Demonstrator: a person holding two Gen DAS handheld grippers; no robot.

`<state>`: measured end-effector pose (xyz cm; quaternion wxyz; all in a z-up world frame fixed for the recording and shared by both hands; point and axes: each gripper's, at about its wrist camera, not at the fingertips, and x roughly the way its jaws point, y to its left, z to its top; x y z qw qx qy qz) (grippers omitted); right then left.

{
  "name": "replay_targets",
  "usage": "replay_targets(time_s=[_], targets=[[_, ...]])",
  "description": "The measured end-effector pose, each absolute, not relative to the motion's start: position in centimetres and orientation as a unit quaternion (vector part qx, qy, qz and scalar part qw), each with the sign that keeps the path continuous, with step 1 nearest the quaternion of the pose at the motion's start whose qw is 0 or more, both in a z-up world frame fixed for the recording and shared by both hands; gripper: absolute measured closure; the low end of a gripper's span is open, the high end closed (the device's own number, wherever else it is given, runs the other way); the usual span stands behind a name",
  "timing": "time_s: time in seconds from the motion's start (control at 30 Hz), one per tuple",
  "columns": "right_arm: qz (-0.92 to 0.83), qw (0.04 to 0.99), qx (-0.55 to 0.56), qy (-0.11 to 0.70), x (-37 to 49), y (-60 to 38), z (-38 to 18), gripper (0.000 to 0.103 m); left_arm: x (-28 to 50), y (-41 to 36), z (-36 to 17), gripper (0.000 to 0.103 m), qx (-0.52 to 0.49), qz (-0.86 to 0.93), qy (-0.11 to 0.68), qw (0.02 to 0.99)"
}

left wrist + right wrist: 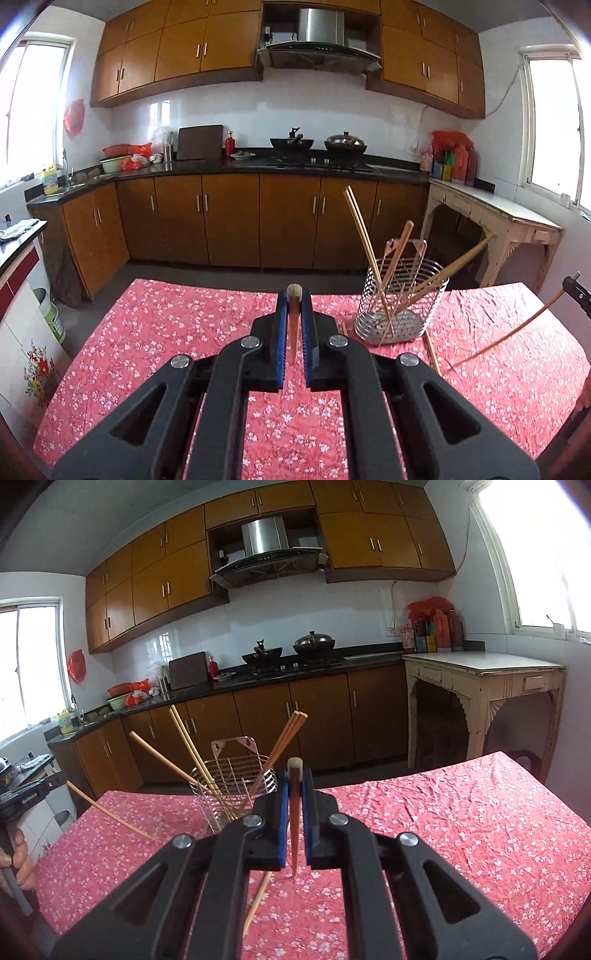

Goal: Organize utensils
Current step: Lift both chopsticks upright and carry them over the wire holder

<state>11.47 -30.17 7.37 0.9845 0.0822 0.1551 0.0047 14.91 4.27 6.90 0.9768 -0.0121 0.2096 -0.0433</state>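
My left gripper (pixel 294 300) is shut on a reddish-brown chopstick (pixel 293 332), raised above the red floral tablecloth (pixel 166 332). To its right stands a wire utensil holder (pixel 400 301) with several chopsticks leaning in it. My right gripper (pixel 294 780) is likewise shut on a dark reddish chopstick (pixel 294 830) that hangs point-down over the cloth (pixel 461 830). The holder (pixel 236 786) stands just left of and beyond it. Each view catches the other gripper's chopstick slanting in from the edge: right's chopstick (pixel 509 332), left's chopstick (pixel 110 814).
A loose chopstick (pixel 432 350) lies on the cloth beside the holder, the same loose chopstick (pixel 256 904) showing under my right gripper. A short piece (pixel 344 328) lies by the holder's base. A hand (pixel 22 860) shows at the left edge. A cream side table (pixel 484 672) and kitchen counter (pixel 258 166) stand beyond.
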Motion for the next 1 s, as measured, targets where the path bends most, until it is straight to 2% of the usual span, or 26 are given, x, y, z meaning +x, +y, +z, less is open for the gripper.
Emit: replay_targets(time_s=[0.83,1.0], targets=[[0.029,0.985,0.087,0.147,12.0,-29.2,8.8,0.095,15.2,2.5,9.3,0.096,-0.017,-0.067,0.197,0.978],[0.049,0.985,0.096,0.132,11.7,-29.3,10.7,0.095,14.9,0.9,10.8,0.096,-0.019,-0.09,0.191,0.977]])
